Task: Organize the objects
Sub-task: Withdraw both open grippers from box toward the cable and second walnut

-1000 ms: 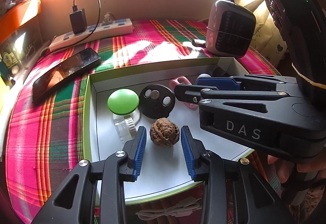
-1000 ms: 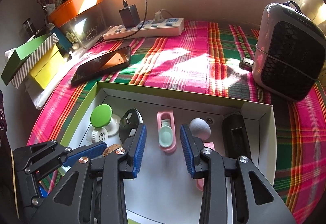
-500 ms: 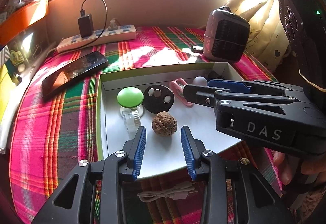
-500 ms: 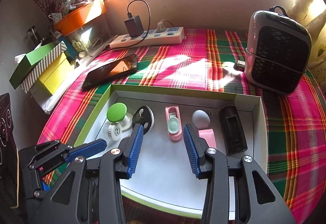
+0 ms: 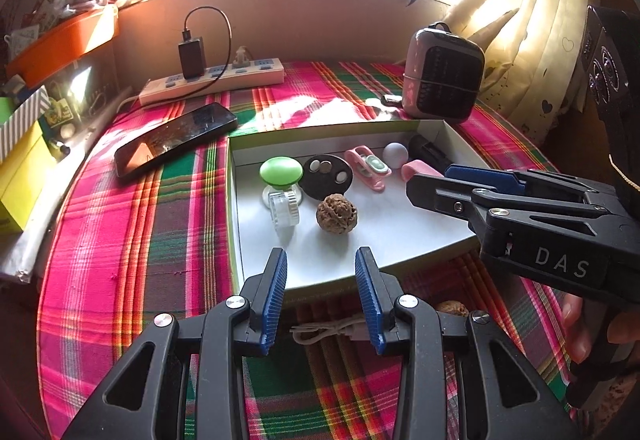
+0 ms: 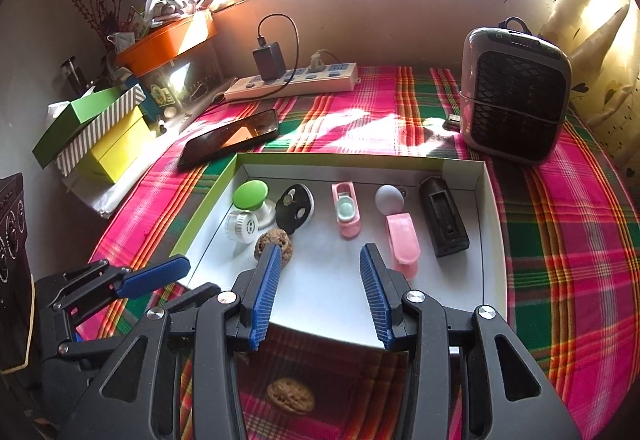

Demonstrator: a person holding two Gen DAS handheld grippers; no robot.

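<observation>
The left gripper is spread and empty, and it hovers over the near edge of the white tray. The right gripper is also spread with nothing between its pads; its jaws have just been opening. It hangs over the near part of the same tray.

Inside the tray, a walnut lies in the near left part, just in front of the black round disc. Left of the disc stands a green button, and a clear roll of tape leans just in front of it. Further right in the tray are a pink case, a grey ball, a pink clip and a black box.

A second walnut lies on the plaid cloth outside the tray, before its near edge, and a white cable lies there beside it. Behind the tray on the counter are a phone, a power strip and a small heater.
</observation>
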